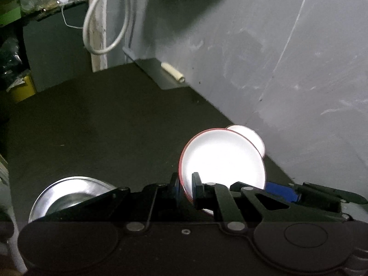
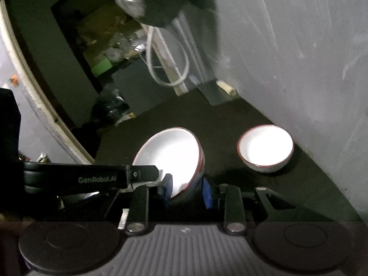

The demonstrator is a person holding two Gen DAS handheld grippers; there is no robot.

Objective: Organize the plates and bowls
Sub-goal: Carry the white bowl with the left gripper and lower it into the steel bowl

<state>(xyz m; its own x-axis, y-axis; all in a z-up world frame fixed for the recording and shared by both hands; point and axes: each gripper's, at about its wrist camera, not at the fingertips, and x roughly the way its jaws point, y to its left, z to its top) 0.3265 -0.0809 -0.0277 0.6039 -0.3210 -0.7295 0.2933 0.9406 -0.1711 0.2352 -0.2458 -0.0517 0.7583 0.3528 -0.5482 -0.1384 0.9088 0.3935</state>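
- Two claws are in my views, and each one is clamped on a piece of white crockery with a red rim.
- My left claw (image 1: 185, 187) pinches the rim of a white plate (image 1: 223, 161); the plate stands tilted on edge, its lit face turned to the right of the claw, lifted off the dark tabletop (image 1: 103, 126).
- Just beyond that plate, a second white dish (image 1: 253, 135) peeks out behind its far edge, close to the grey wall (image 1: 287, 57); I cannot tell whether the two touch.
- To the left of my left claw, a shiny steel bowl (image 1: 69, 195) sits partly hidden behind the linkage.
- My right claw (image 2: 187, 189) grips a white bowl (image 2: 170, 158) by its rim, one blue pad inside and one outside; the bowl is tipped on its side with its opening facing left of the claw.
- Ahead and to the right of my right claw, a smaller white bowl (image 2: 265, 147) stands upright on the tabletop, near the wall and well apart from the held bowl.
- Far ahead of both claws, a looped white cable (image 1: 103, 23) hangs by the wall, and a pale tube (image 1: 173, 72) lies on a flat grey plate at the wall's foot.
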